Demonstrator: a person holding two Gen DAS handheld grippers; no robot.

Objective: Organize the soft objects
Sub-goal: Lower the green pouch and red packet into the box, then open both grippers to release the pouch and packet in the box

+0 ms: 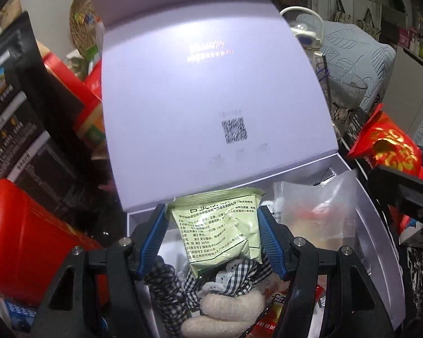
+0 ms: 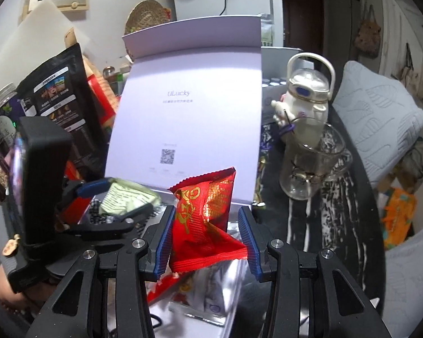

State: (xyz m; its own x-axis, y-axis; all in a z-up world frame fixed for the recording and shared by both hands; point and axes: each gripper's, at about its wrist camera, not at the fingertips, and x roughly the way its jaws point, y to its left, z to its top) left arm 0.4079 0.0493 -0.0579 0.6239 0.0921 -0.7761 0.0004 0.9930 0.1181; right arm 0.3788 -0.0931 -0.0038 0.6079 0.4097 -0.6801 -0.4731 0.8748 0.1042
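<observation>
My left gripper (image 1: 213, 235) is shut on a pale green printed sachet (image 1: 220, 225) and holds it over the open lavender box (image 1: 380, 239). In the box lie a checked cloth (image 1: 225, 278), a cream fuzzy roll (image 1: 228, 307) and a clear plastic bag (image 1: 318, 211). My right gripper (image 2: 206, 239) is shut on a red and gold snack packet (image 2: 206, 219) over the box's right part. The packet also shows in the left wrist view (image 1: 389, 146). The left gripper with the sachet also shows in the right wrist view (image 2: 121, 200).
The box lid (image 2: 189, 118) stands upright behind. Black bags (image 2: 59, 98) and red boxes (image 1: 25, 239) crowd the left. A glass mug (image 2: 313, 166) and a white bottle (image 2: 304, 95) stand at the right, with a grey cushion (image 2: 380, 118) beyond.
</observation>
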